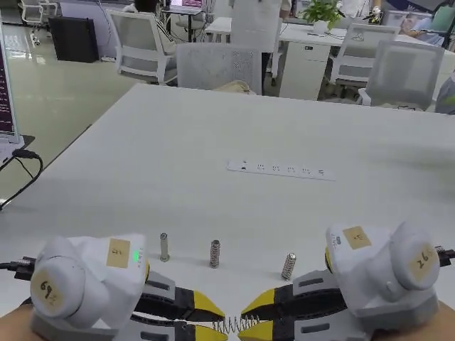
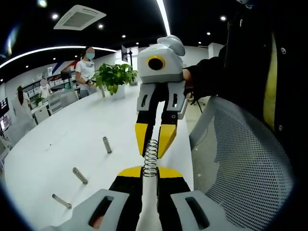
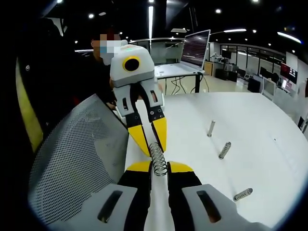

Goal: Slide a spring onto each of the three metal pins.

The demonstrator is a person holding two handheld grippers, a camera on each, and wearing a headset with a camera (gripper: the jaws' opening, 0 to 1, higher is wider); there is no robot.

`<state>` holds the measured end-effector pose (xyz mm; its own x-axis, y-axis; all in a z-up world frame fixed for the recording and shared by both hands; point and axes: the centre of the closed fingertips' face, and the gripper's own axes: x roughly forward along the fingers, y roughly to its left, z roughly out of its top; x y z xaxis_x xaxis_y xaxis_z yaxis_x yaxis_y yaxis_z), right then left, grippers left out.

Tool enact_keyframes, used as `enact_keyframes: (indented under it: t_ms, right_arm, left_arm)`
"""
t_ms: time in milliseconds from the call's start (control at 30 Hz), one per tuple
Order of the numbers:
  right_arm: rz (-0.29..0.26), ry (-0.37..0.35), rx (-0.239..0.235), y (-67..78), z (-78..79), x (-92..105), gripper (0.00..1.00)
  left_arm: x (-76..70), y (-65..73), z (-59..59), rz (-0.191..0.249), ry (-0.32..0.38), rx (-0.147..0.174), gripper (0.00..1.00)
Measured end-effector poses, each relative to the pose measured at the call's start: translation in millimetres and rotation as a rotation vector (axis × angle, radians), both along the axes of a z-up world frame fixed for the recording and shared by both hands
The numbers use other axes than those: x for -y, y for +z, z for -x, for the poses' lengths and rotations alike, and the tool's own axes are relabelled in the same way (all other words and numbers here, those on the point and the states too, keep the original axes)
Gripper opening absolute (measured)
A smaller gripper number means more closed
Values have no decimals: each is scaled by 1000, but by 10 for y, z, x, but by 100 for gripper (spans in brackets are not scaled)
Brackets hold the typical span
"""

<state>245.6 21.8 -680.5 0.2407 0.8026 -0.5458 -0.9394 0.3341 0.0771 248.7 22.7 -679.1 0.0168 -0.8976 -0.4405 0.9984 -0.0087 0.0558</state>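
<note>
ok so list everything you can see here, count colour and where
table: one, white, under everything
power strip: one, white, mid-table
bare pin: one, metal, upright, left end of a row near the front edge
middle pin and right pin: two, metal, same row, each wearing a spring
loose spring: one, silver, held between the two grippers
chairs: several, white and grey, beyond the table
plant: one, green, on a desk behind
left gripper: one, black and yellow jaws, shut on one end of the loose spring
right gripper: one, same colours, shut on the other end
</note>
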Motion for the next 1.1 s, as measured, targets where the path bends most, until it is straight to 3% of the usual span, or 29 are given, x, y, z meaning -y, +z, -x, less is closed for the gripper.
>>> enact_keyframes:
  t_ms: [367, 1100]
  right_arm:
    - [65, 29, -5, 102, -19, -33, 8]
    - [422, 219, -17, 214, -125, -138, 7]
  left_arm:
    - [10, 15, -25, 19, 8, -3, 2]
    - [22, 58, -133, 51, 40, 22, 2]
